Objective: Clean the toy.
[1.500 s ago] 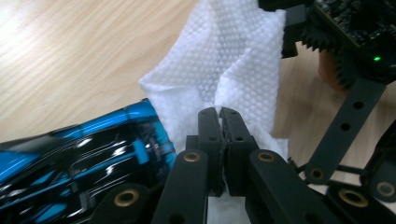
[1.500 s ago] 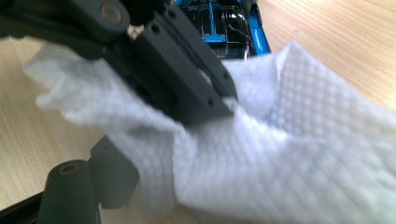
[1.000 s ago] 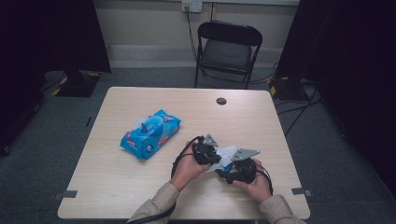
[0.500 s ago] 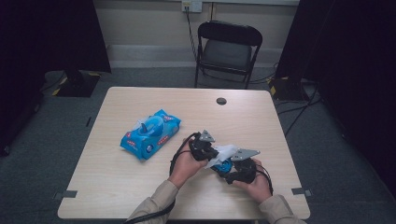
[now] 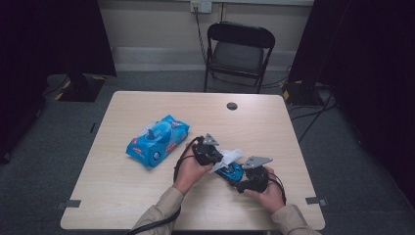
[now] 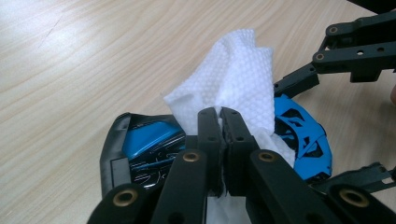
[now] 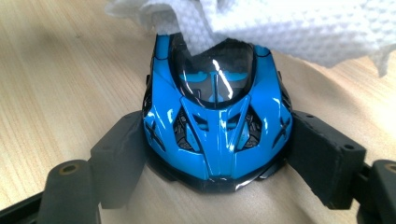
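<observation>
Tools, two of them, meet near the worktop's (image 5: 122, 196) front edge: the right tool (image 7: 219, 154) clamps one blue toy car (image 7: 217, 126) by its sides, the left tool (image 6: 219, 116) pinches one white wipe (image 6: 233, 74) onto it. One blue wipes pack (image 5: 157, 139) lies left of centre.

Blue wipes pack (image 5: 157, 140) on table (image 5: 122, 196); black folding chair (image 5: 238, 51) behind.

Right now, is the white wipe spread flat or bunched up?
Bunched. The white wipe rises in crumpled folds from the shut left gripper, draped over the blue toy car.
</observation>
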The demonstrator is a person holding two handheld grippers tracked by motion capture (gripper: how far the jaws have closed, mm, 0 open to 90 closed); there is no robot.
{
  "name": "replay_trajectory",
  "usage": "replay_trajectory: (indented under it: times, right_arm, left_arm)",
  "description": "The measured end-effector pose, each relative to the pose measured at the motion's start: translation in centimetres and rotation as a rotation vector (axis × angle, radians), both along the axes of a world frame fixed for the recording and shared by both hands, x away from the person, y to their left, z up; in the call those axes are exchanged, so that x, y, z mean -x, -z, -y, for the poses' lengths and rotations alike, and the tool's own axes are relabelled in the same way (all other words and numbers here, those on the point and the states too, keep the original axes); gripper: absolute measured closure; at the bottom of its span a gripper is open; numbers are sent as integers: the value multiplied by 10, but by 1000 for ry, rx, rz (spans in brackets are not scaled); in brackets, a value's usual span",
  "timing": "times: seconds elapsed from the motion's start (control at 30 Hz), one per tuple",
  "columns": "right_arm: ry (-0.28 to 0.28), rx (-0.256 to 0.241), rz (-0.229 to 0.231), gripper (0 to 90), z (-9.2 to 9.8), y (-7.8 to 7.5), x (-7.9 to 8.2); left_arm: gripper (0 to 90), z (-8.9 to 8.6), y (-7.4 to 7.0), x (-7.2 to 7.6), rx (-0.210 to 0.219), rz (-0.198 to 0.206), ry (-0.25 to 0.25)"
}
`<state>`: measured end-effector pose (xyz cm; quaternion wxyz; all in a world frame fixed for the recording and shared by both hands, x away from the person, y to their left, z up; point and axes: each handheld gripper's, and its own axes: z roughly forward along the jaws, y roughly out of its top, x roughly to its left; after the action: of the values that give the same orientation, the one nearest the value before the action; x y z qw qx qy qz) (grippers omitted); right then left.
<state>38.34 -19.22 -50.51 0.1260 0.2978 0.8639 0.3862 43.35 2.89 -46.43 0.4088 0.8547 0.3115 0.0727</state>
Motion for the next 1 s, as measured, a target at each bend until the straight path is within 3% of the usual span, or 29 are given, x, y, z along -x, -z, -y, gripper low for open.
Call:
replay_trajectory:
  times: [0.3, 0.43, 1.0]
  right_arm:
    - [1, 0, 0, 229, 0, 0, 0]
    - [1, 0, 0, 229, 0, 0, 0]
    - [1, 0, 0, 229, 0, 0, 0]
  left_arm:
    - [879, -12, 1, -4, 6, -2, -49]
    - [879, -13, 0, -2, -17, 15, -51]
    - [878, -26, 1, -6, -39, 20, -85]
